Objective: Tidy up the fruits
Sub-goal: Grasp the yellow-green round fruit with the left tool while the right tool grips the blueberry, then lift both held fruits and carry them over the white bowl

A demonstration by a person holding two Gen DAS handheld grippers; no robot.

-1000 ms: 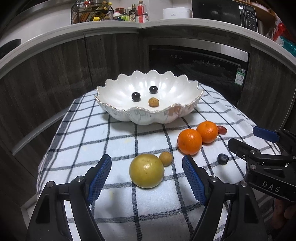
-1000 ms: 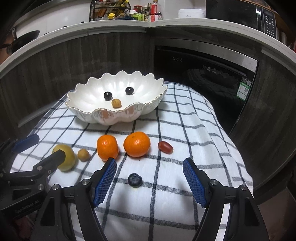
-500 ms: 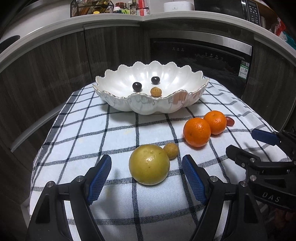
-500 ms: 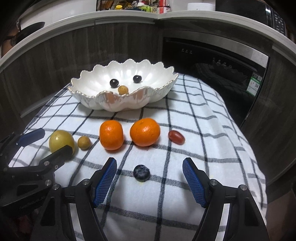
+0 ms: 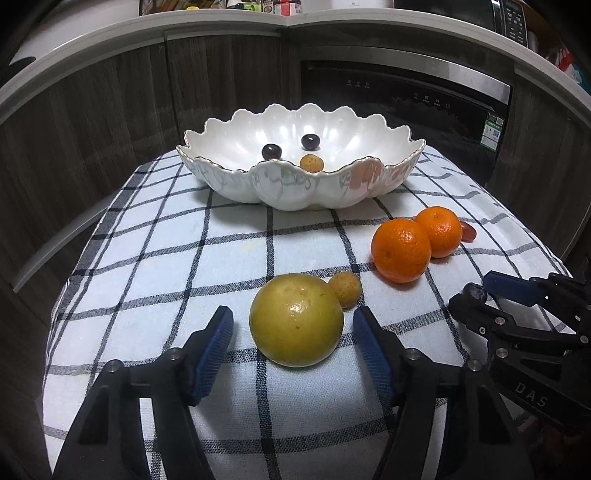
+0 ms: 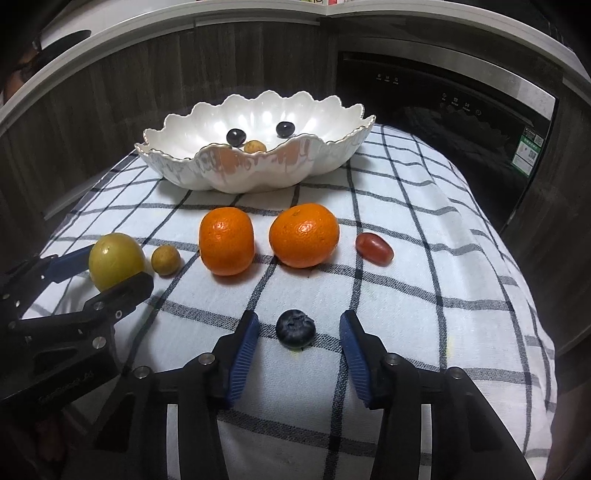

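Note:
A white scalloped bowl [image 5: 376,173] [image 6: 325,162] stands at the back of the checked cloth, holding two dark grapes [image 5: 271,151] and a small brown fruit [image 5: 311,162]. On the cloth lie a yellow-green fruit [image 5: 296,319] [image 6: 116,261], a small brown fruit [image 5: 344,289] [image 6: 166,260], two oranges [image 5: 400,250] [image 6: 304,235], a red grape tomato [image 6: 373,248] and a blueberry [image 6: 295,328]. My left gripper [image 5: 293,332] is open, its pads on either side of the yellow-green fruit without touching. My right gripper [image 6: 299,334] is open around the blueberry.
Dark wood cabinets and a built-in oven [image 5: 406,99] stand behind the table. The cloth drops off at the table edges on the left and right. A counter [image 5: 288,22] with bottles runs above.
Both grippers have moved forward and down. The yellow-green fruit now sits between the left pads, and the blueberry between the right pads, whose gap has narrowed.

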